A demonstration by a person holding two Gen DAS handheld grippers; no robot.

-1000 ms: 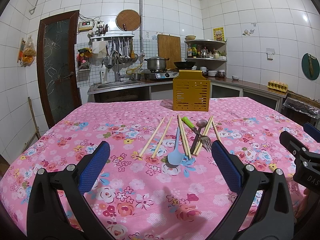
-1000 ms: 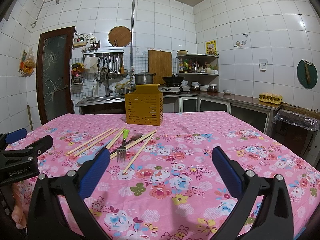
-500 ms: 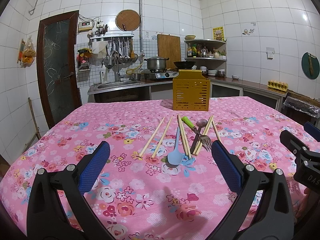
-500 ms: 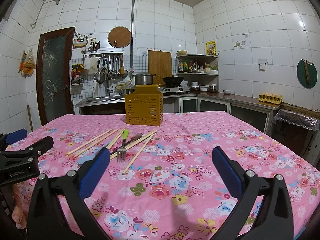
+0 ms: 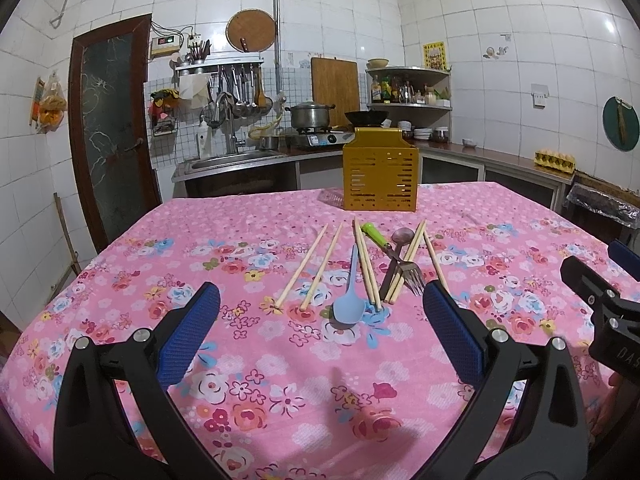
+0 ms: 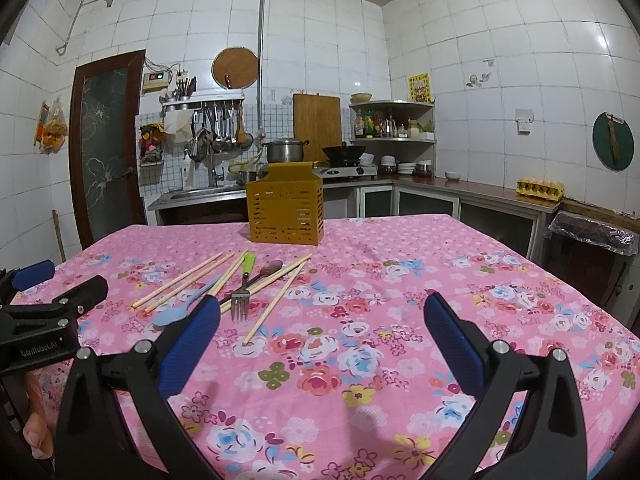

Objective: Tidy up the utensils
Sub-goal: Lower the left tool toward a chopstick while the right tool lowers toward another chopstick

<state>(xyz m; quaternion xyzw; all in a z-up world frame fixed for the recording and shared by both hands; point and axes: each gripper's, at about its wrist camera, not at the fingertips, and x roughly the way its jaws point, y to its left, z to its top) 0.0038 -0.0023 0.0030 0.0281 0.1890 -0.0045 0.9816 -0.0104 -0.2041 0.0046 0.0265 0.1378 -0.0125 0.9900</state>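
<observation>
While both claws gape empty, eight chopsticks [image 5: 310, 266], two spoons [image 5: 348, 304], one fork [image 5: 400, 260], one holder [image 5: 380, 176].

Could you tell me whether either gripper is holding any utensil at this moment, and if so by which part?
Nothing is held: the left gripper and right gripper are both open and empty above the tablecloth.
</observation>
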